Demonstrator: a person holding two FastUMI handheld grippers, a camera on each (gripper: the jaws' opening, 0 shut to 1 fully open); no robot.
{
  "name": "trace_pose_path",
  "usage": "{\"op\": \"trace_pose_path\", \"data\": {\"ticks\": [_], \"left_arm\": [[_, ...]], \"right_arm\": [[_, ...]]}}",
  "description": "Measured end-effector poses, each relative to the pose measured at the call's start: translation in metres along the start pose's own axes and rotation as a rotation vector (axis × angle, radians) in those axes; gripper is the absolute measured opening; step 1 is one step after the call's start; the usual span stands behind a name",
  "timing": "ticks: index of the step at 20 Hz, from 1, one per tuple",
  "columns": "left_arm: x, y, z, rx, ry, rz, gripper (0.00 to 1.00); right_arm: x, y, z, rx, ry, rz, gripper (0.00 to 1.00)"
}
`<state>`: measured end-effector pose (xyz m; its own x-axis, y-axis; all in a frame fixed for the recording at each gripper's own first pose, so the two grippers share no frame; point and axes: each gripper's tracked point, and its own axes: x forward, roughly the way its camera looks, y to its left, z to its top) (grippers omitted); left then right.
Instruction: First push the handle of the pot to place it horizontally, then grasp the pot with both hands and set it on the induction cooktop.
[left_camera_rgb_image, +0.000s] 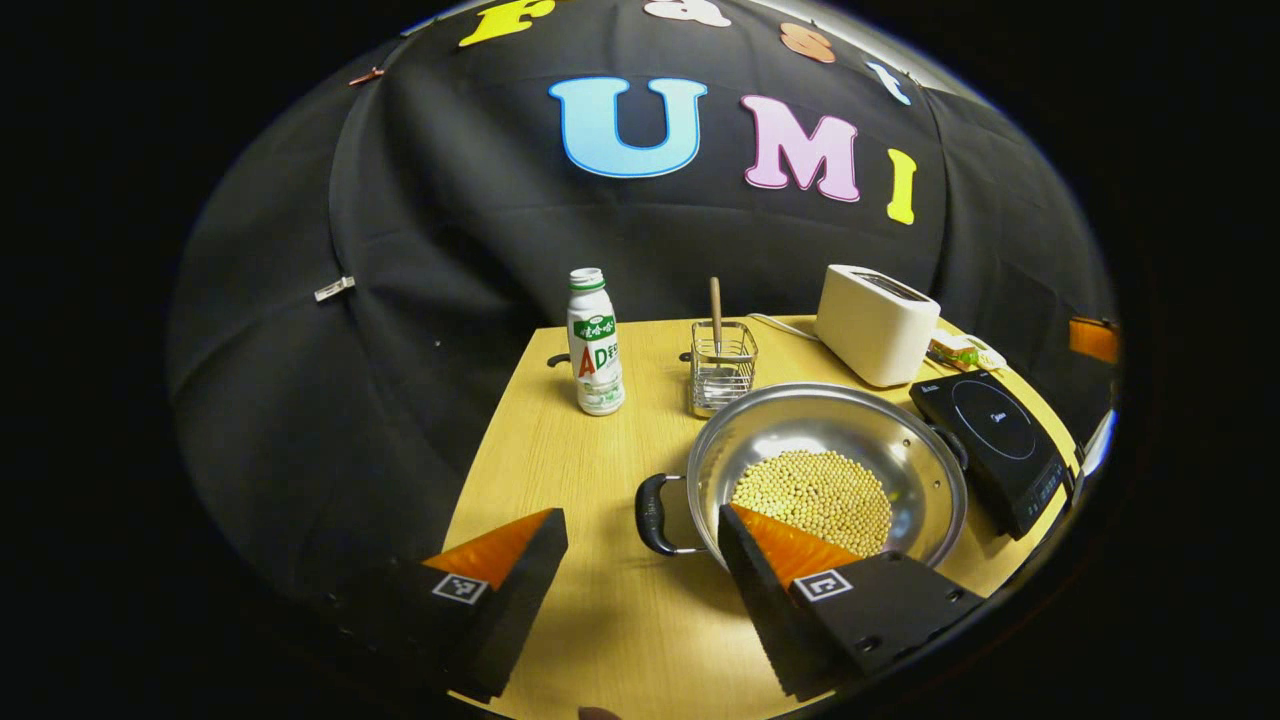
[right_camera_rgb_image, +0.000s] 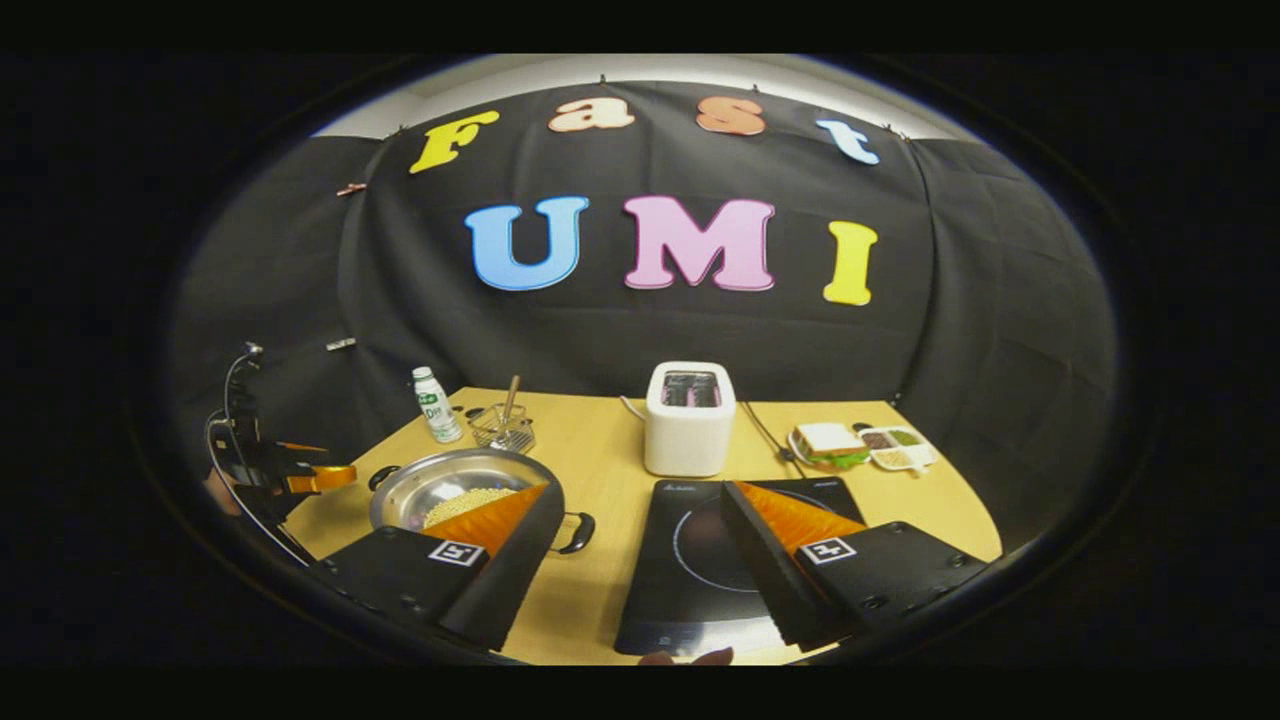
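Note:
A steel pot (left_camera_rgb_image: 905, 450) holding pale beans (left_camera_rgb_image: 815, 492) stands on the wooden table, with one black handle (left_camera_rgb_image: 650, 515) on its left and the other (left_camera_rgb_image: 955, 445) on its right. The black induction cooktop (left_camera_rgb_image: 1000, 440) lies just right of it. My left gripper (left_camera_rgb_image: 640, 512) is open, and the pot's left handle shows between its fingertips. In the right gripper view my right gripper (right_camera_rgb_image: 638, 490) is open above the table, between the pot (right_camera_rgb_image: 430, 485) and the cooktop (right_camera_rgb_image: 690, 580). One finger covers part of the pot, the other part of the cooktop. The pot's near handle (right_camera_rgb_image: 580, 533) sticks out toward the cooktop.
A white bottle (left_camera_rgb_image: 595, 345) and a wire basket (left_camera_rgb_image: 722, 370) with a wooden stick stand behind the pot. A white toaster (right_camera_rgb_image: 685, 420) sits behind the cooktop, its cord trailing right. A sandwich plate (right_camera_rgb_image: 828, 443) and a snack tray (right_camera_rgb_image: 895, 450) lie far right.

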<state>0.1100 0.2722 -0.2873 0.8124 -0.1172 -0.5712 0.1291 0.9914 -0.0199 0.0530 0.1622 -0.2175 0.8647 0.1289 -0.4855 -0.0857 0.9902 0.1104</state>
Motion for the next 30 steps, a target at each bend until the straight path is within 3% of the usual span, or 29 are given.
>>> {"op": "trace_pose_path", "data": {"ticks": [7,18,25,26,28,29,30], "left_arm": [[0.037,-0.007,-0.013,-0.046,0.047,-0.038,0.95],[0.081,-0.008,-0.033,-0.037,0.136,-0.073,0.96],[0.099,-0.016,-0.042,-0.038,0.170,-0.109,0.80],[0.101,-0.017,-0.043,-0.037,0.172,-0.108,0.74],[0.101,-0.016,-0.042,-0.036,0.168,-0.108,0.68],[0.101,-0.016,-0.046,-0.039,0.171,-0.108,0.67],[0.102,-0.017,-0.045,-0.045,0.164,-0.105,0.67]], "right_arm": [[0.062,0.038,-0.054,-0.012,0.128,0.029,0.99],[0.126,0.061,-0.120,0.000,0.304,0.010,0.99],[0.139,0.064,-0.156,0.023,0.436,0.002,0.99],[0.141,0.065,-0.158,0.036,0.447,-0.003,0.99],[0.142,0.060,-0.164,0.031,0.471,-0.036,0.92],[0.143,0.059,-0.167,0.034,0.485,-0.040,0.72],[0.142,0.059,-0.167,0.037,0.496,-0.044,0.73]]}}
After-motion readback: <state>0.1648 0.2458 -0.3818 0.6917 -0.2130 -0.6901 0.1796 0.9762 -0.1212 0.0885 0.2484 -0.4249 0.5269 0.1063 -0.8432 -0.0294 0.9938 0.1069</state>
